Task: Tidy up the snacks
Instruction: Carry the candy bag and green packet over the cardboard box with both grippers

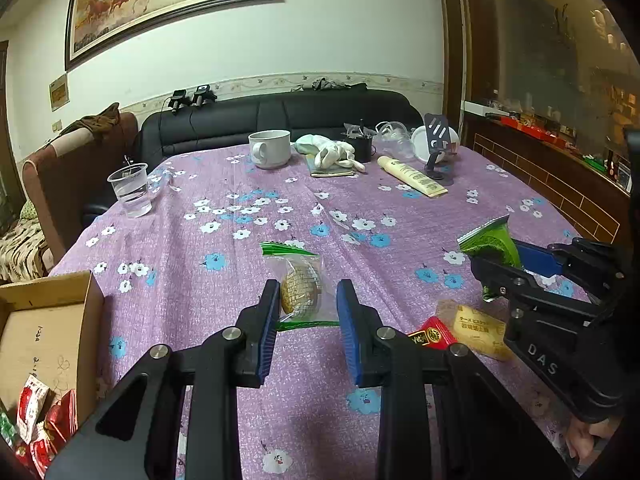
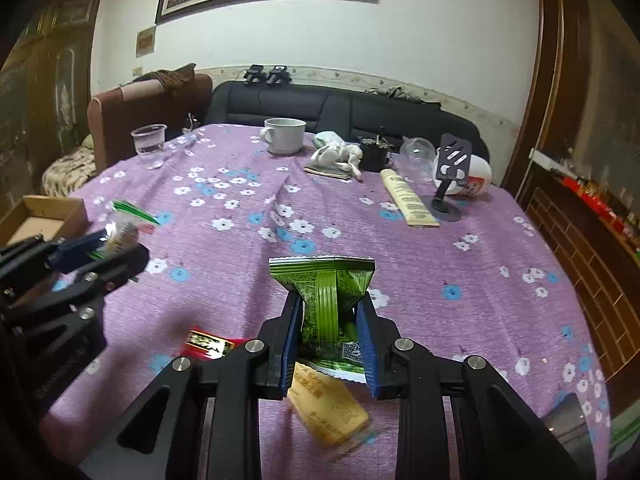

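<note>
The green snack pack (image 2: 326,304) is squeezed tight in the right gripper (image 2: 329,316), up off the purple tablecloth (image 2: 440,264). The left gripper (image 1: 307,308) seems to pinch a clear cookie bag (image 1: 300,284). Both snacks look picked up, so next they likely go into the cardboard box (image 1: 48,320) at the left.

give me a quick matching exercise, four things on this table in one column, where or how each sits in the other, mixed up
Things:
1. clear-wrapped biscuit
2. green packet
3. plastic cup
4. red packet

States:
A. lying flat on the cloth
B. between the left gripper's jaws
C. standing with water in it
D. pinched by the right gripper

Pairs: 1-B, 2-D, 3-C, 4-A
</note>
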Demonstrator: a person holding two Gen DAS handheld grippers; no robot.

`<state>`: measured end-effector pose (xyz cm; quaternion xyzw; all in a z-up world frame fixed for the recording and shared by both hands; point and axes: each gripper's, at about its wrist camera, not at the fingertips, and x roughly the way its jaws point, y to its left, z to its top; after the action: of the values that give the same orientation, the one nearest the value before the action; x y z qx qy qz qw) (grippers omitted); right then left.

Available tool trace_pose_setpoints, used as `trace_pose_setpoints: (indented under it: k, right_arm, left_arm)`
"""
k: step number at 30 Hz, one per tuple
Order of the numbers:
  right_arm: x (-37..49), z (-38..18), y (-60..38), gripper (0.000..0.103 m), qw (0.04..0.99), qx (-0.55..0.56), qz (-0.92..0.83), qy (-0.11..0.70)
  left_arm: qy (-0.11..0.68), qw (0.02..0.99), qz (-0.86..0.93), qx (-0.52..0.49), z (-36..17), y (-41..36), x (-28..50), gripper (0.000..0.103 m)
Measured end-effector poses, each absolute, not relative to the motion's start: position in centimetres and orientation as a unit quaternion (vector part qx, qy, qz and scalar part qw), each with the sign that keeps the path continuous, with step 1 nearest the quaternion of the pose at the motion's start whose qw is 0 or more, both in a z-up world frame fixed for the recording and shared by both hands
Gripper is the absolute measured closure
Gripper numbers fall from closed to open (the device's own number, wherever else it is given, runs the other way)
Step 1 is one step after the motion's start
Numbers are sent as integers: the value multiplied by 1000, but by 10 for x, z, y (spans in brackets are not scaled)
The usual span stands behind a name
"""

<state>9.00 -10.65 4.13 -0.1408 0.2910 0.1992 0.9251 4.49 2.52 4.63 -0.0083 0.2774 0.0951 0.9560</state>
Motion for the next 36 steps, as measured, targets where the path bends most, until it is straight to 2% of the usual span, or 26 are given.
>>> trace_pose_setpoints:
  k: [18, 36]
  right_arm:
    - [86, 42, -110, 75, 940, -172, 135, 261]
    - [37, 66, -88, 75, 944, -233, 100, 212]
  left_arm:
    - [266, 958, 102, -27, 52, 30, 37, 77]
    - [241, 963, 91, -83, 68, 47, 22, 77]
